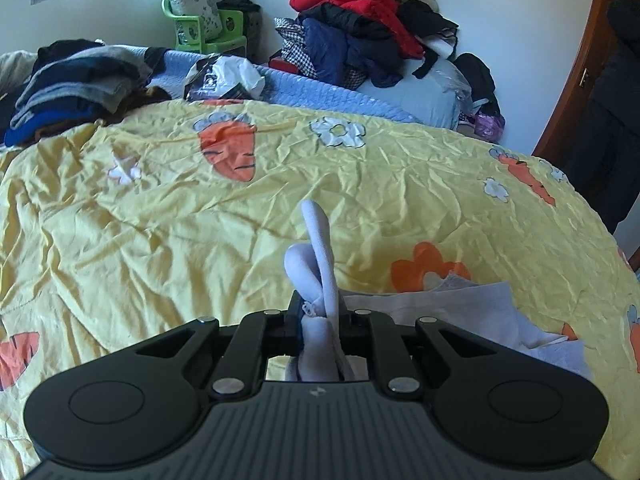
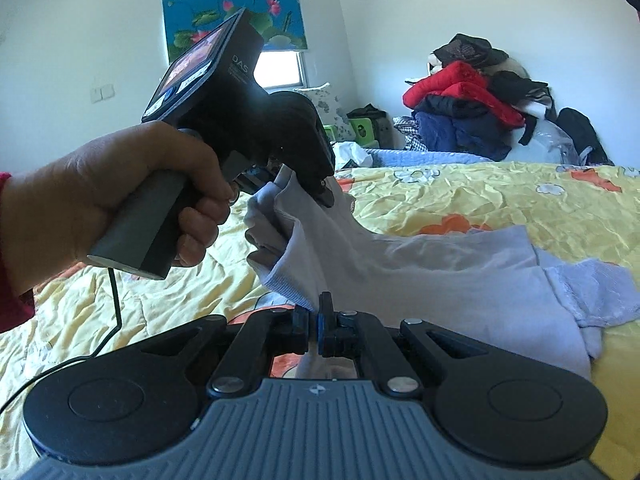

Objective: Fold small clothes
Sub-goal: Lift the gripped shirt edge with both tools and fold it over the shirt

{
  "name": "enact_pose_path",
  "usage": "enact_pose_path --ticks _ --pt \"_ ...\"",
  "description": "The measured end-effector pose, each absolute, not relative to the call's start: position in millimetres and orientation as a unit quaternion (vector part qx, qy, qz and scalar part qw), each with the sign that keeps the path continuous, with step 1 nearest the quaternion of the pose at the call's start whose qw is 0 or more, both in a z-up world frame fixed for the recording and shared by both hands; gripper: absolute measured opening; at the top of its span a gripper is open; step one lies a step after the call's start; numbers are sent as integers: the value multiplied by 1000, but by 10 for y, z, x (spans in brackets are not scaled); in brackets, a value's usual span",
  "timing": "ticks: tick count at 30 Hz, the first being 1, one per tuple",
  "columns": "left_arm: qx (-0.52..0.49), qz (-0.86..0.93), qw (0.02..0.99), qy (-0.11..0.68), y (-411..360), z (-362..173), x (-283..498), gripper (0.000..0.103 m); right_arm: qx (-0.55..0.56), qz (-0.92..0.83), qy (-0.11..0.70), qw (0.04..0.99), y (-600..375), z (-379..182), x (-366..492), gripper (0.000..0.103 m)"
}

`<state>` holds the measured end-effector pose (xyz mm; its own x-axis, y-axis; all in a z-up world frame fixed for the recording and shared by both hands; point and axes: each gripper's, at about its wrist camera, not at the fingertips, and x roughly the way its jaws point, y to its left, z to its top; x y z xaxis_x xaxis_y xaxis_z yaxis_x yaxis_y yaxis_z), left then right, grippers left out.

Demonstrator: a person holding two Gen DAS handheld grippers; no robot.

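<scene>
The left gripper (image 1: 318, 312) has its fingers clamped on a bunched fold of a pale lavender-white small garment (image 2: 460, 272); in the left wrist view a loop of that cloth sticks up from the pinch toward 12 o'clock, and more of it hangs below between the fingers. The right gripper (image 2: 316, 320) has its fingers pressed together on a ribbed hem edge of the same garment. In the right wrist view the person's left hand (image 2: 132, 196) wraps the handle of the left gripper at 10 o'clock, with a red sleeve (image 2: 8, 240) at the wrist and a thin black cable (image 2: 116, 304) trailing down from the handle. The garment is lifted at both gripped points and stretches away toward 3 o'clock, where its far part lies on the bed's yellow quilt (image 1: 160, 220), printed with carrots and white flowers. At the back, toward 1 o'clock, a pile of clothes (image 1: 360, 24) with a red jacket sits against the wall. A green plastic chair (image 1: 204, 32) stands at 11 o'clock in the left wrist view.
</scene>
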<state>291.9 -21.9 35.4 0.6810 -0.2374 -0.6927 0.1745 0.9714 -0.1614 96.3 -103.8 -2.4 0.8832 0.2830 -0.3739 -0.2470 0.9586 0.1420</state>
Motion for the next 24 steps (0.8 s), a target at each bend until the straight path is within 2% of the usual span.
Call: enact_pose_path --ticks 24 --pt "-5 -134 913 386 -1213 242 2962 12 135 87 203 966 -1785 -145 852 4"
